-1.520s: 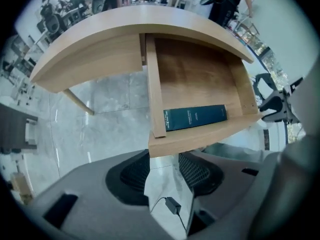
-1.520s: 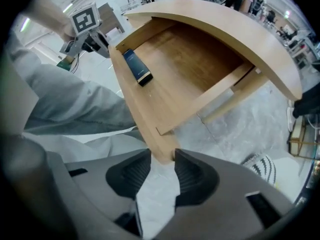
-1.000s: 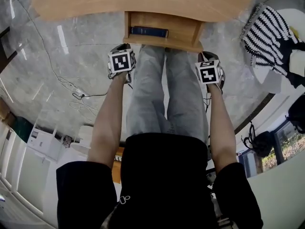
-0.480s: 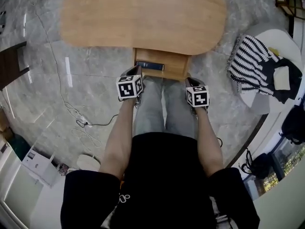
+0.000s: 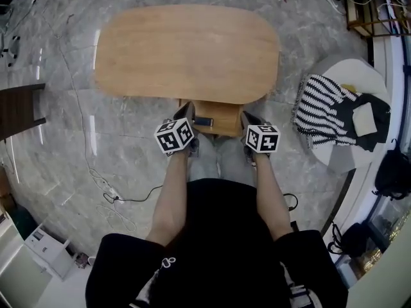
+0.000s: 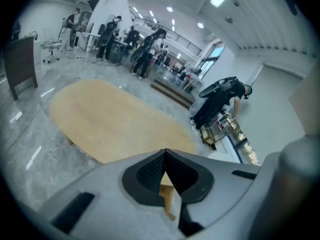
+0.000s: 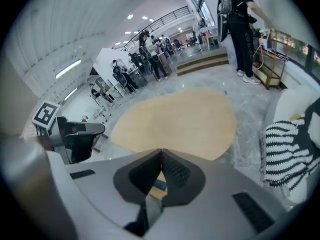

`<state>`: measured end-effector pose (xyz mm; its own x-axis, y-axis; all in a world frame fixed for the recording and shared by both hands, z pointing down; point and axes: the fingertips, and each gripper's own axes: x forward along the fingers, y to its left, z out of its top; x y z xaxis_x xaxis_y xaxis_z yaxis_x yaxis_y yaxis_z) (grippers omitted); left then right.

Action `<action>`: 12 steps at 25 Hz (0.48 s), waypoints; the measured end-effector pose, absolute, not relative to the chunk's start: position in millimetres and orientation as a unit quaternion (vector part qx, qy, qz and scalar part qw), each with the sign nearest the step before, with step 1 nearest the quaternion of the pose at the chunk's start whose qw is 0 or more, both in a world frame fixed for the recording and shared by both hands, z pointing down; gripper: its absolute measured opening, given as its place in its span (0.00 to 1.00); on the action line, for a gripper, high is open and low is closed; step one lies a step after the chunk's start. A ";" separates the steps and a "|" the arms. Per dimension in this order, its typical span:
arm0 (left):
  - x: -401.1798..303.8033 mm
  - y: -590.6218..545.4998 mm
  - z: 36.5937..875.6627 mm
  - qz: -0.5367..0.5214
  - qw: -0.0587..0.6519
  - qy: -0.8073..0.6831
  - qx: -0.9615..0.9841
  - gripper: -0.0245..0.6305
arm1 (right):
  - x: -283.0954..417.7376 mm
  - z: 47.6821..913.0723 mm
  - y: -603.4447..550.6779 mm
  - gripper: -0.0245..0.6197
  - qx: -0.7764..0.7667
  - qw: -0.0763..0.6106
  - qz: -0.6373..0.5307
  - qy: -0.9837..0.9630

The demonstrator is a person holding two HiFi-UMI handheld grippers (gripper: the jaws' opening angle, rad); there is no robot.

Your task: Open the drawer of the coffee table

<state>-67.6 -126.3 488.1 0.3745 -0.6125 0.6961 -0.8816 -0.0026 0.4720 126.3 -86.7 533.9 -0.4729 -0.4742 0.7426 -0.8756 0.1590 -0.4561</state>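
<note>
Seen from overhead, the drawer point(image 5: 226, 124) stands pulled out of the coffee table's point(image 5: 186, 50) near edge with a dark flat thing point(image 5: 203, 121) inside. The left gripper point(image 5: 185, 110) and right gripper point(image 5: 246, 116) hover either side of it.

Left gripper view: jaws pressed together, empty.

Right gripper view: jaws likewise closed on nothing.

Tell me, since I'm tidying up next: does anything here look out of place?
The drawer of the coffee table stands pulled out, a dark blue item inside. A loose cable trails over the floor left of the person. Nothing looks spilled or damaged.
</note>
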 end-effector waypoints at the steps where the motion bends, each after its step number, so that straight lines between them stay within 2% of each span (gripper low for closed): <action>1: -64.9 -131.4 474.9 0.131 0.452 -0.545 0.694 0.05 | 128.4 523.3 -92.4 0.05 0.469 0.206 0.453 -0.729; 12: -43.6 -192.6 329.3 0.078 0.326 -0.562 0.756 0.05 | 134.8 389.5 -168.1 0.05 0.506 0.109 0.365 -0.774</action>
